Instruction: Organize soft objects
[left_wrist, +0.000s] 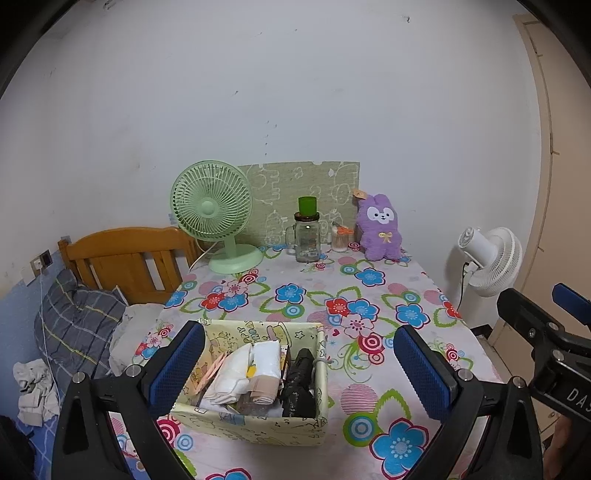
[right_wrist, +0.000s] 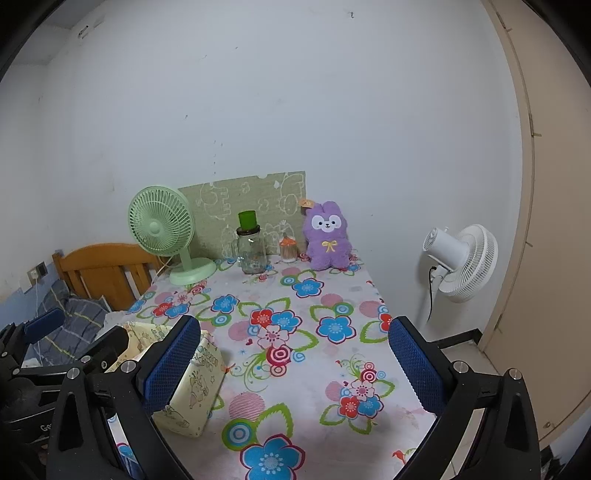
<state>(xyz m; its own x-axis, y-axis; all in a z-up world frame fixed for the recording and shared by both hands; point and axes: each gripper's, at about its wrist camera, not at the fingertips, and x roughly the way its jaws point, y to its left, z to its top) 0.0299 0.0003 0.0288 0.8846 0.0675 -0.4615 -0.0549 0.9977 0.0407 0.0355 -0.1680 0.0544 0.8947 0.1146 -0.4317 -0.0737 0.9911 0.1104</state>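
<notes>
A purple plush rabbit (left_wrist: 380, 229) sits upright at the far edge of the flowered table, against the wall; it also shows in the right wrist view (right_wrist: 328, 236). A pale yellow fabric box (left_wrist: 258, 424) stands near the front, holding white folded cloths (left_wrist: 240, 373), a beige roll and a black object (left_wrist: 299, 384). My left gripper (left_wrist: 299, 373) is open, its blue pads either side of the box. My right gripper (right_wrist: 295, 369) is open and empty over the table, to the right of the box (right_wrist: 192, 398).
A green desk fan (left_wrist: 214, 214), a glass jar with a green cup on top (left_wrist: 306, 236) and a small cotton swab jar (left_wrist: 340, 240) stand at the back. A white floor fan (right_wrist: 461, 262) stands right of the table. A bed with a wooden headboard (left_wrist: 125, 258) is on the left.
</notes>
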